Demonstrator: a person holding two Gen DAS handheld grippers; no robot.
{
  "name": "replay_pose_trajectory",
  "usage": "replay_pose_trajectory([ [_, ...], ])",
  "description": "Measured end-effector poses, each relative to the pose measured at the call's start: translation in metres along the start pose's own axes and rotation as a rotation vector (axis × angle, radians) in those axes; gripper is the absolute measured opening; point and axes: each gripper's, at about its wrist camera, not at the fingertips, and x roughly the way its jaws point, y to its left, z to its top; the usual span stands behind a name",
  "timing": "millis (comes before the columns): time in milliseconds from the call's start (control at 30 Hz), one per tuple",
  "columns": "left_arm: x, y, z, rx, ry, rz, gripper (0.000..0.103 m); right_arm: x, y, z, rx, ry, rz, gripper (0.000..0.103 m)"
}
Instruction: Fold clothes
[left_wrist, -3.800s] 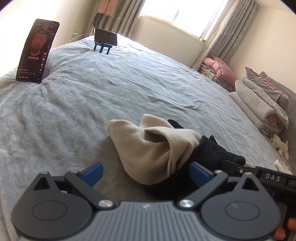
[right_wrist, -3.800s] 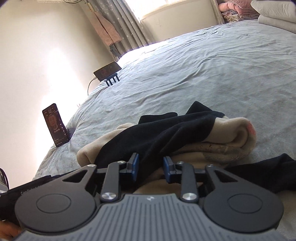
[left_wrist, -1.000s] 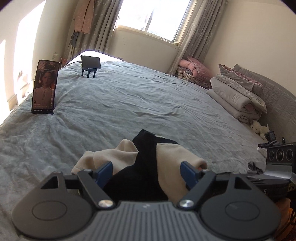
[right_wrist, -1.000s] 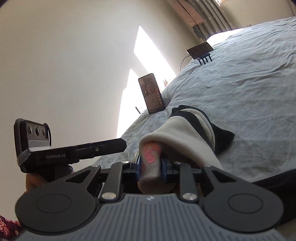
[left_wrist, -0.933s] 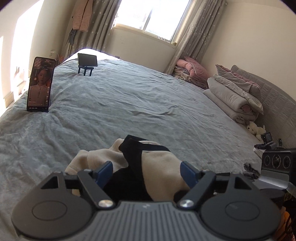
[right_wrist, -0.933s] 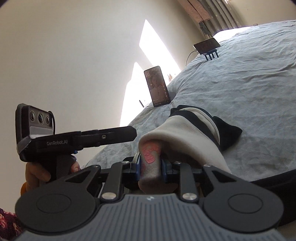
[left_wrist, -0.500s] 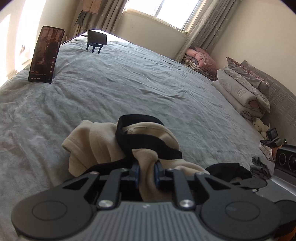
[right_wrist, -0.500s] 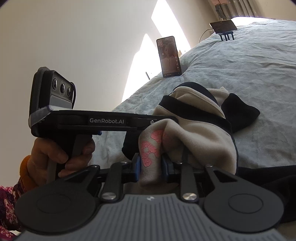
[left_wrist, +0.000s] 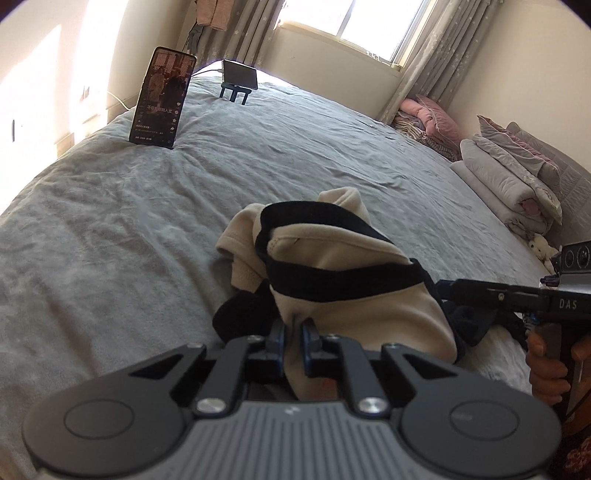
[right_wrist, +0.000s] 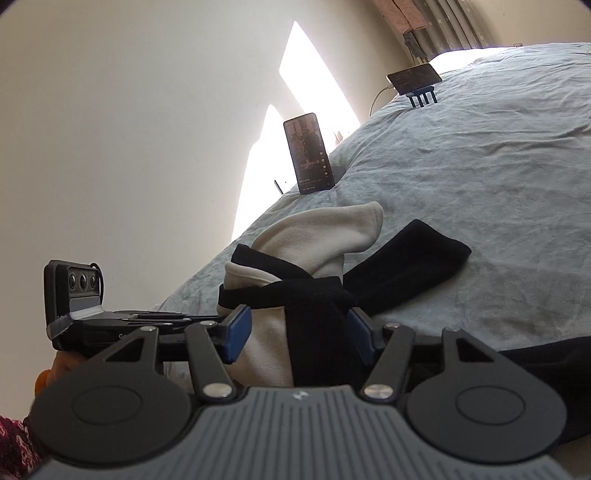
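My left gripper (left_wrist: 291, 341) is closing, and its pads already pinch a fold of the cream-and-black garment (left_wrist: 343, 280) — the cloth bulges up between the two fingers. My right gripper (right_wrist: 295, 334) is opening; the same garment (right_wrist: 295, 295) lies between its blue pads (right_wrist: 236, 332), but they no longer press on it. The garment sits bunched on the grey bedspread (left_wrist: 129, 229), on the side nearest me and well apart from the upright phone (left_wrist: 162, 98) that stands toward the far edge. A black part of it (right_wrist: 406, 262) trails away from the heap.

As I judge it, this is a hand-over of the grip, with the folding barely begun. To do it well I should keep the left pinch firm on one edge, let the right come fully clear of the cloth, then take a second edge and draw the piece flat on the bedspread before any fold. Pulling while the right pads drag would only bunch it more.

There is no basket, box or drawer in view — nothing to hold clothes.
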Motion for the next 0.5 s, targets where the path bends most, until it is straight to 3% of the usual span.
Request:
replay_pose_trajectory([
  [167, 0.003, 0.0, -0.001, 0.002, 0.003, 0.0, 0.009, 0.013, -0.023, -0.002, 0.092, 0.026, -0.013, 0.062],
  [500, 0.013, 0.008, -0.005, -0.02, 0.017, 0.013, 0.009, 0.016, -0.068, 0.002, 0.339, -0.01, 0.137, 0.062],
])
